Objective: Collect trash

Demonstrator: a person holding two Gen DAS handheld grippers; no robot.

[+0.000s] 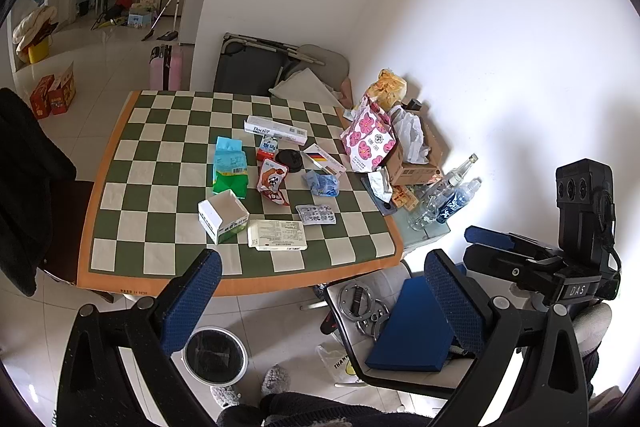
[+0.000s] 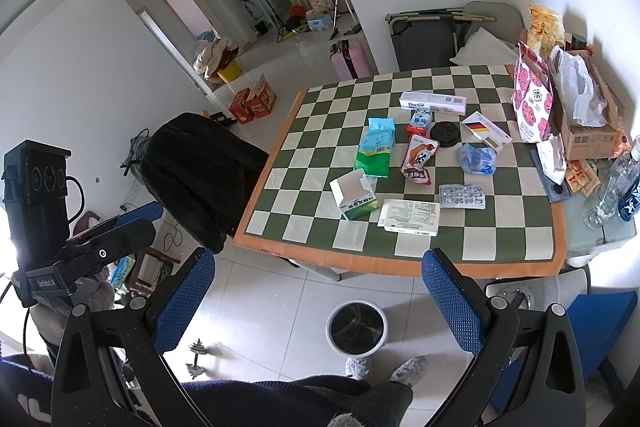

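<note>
Trash lies on the checkered table [image 1: 160,163] [image 2: 516,227]: an open white-green box [image 1: 222,215] [image 2: 354,198], a flat leaflet box [image 1: 277,235] [image 2: 409,217], a blister pack [image 1: 316,214] [image 2: 462,196], a red snack wrapper [image 1: 273,181] [image 2: 418,159], a green-blue packet [image 1: 229,167] [image 2: 376,149], a crumpled blue wrapper [image 1: 322,183] [image 2: 476,158] and a black lid [image 1: 291,159] [image 2: 445,133]. A round bin [image 1: 215,355] [image 2: 356,327] stands on the floor before the table. My left gripper [image 1: 320,303] and right gripper [image 2: 318,303] are open and empty, held above the floor short of the table.
A "Doctor" box [image 1: 276,129] [image 2: 434,103] lies farther back. A pink flowered bag [image 1: 370,139] [image 2: 532,99], a cardboard box [image 2: 588,123] and bottles [image 1: 448,195] [image 2: 612,187] crowd the right side. A chair with a black coat [image 2: 200,171] stands left. A blue-seated chair [image 1: 412,339] stands right.
</note>
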